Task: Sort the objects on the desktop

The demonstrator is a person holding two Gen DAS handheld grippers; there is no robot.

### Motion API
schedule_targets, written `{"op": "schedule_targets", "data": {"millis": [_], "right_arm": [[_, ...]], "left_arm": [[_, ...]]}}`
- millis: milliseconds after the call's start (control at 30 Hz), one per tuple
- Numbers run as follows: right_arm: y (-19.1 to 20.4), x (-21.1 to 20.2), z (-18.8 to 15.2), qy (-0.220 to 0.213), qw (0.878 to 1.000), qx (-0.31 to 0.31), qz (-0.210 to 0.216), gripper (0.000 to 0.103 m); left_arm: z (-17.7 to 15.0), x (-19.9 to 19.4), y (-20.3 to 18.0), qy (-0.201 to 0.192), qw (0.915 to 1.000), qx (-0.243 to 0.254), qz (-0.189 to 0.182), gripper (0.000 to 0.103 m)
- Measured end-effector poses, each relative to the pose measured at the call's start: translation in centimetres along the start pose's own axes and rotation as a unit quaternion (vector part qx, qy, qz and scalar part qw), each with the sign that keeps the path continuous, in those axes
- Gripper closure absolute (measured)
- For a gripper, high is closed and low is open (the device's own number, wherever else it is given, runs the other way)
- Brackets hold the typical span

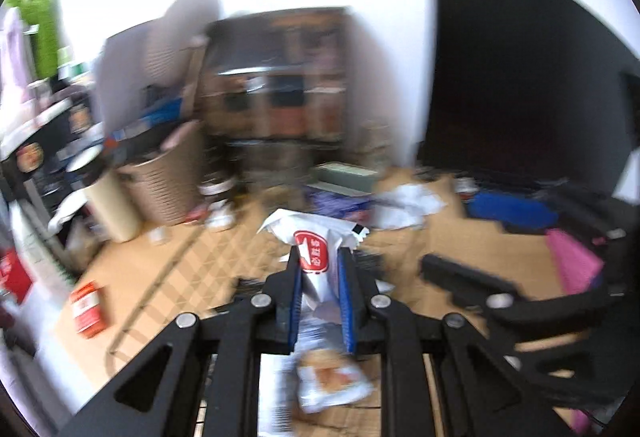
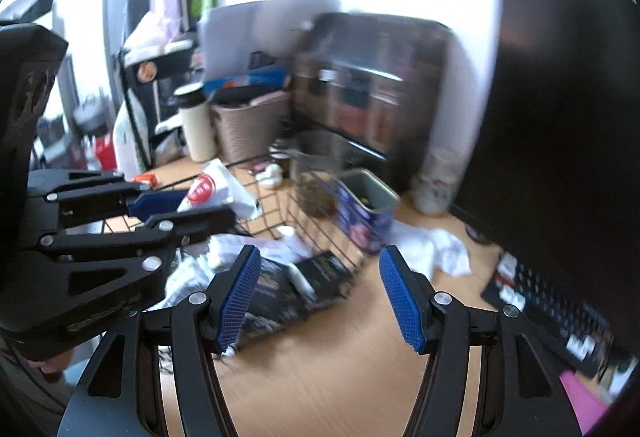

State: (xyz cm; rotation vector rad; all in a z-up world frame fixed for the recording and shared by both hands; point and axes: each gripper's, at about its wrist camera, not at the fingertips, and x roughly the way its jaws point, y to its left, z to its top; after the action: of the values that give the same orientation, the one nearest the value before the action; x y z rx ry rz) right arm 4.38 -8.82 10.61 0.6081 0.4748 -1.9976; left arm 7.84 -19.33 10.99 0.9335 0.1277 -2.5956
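The left gripper (image 1: 319, 257) is clamped on a white snack packet (image 1: 314, 249) with a red label, its long axis running along the fingers. The wire basket (image 2: 320, 197) lies just beyond and below it. Beside the basket's near corner, the right gripper (image 2: 318, 293) hangs half-open and empty, so the left hand is the one placed to drop the packet in.

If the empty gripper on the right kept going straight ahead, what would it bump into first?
Probably the dark packet lying in the wire basket, just ahead of the open right gripper. The blue tin sits further back. The picture is blurry, so depth is a guess.
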Motion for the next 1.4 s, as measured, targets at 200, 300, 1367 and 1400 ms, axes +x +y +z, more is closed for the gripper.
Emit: {"op": "schedule_targets", "data": {"millis": [200, 300, 1367, 1400], "right_arm": [[3.2, 1.2, 0.8, -0.005, 1.0, -0.011, 0.012, 0.042], [3.3, 1.7, 0.2, 0.003, 1.0, -0.009, 0.019, 0.042], [0.9, -3.3, -2.0, -0.007, 0.999, 0.027, -0.017, 0.042], [0.3, -4.4, -2.6, -0.013, 0.999, 0.038, -0.027, 0.042]], "left_arm": [[-1.0, 1.3, 3.8, 0.02, 0.9989, -0.042, 0.01, 0.086], [-1.6, 1.7, 4.5, 0.031, 0.9982, -0.05, 0.011, 0.086], [-1.9, -1.5, 0.3, -0.008, 0.9969, -0.037, -0.069, 0.02], [-2.1, -1.6, -0.9, -0.006, 0.9967, -0.021, -0.079, 0.02]]}}
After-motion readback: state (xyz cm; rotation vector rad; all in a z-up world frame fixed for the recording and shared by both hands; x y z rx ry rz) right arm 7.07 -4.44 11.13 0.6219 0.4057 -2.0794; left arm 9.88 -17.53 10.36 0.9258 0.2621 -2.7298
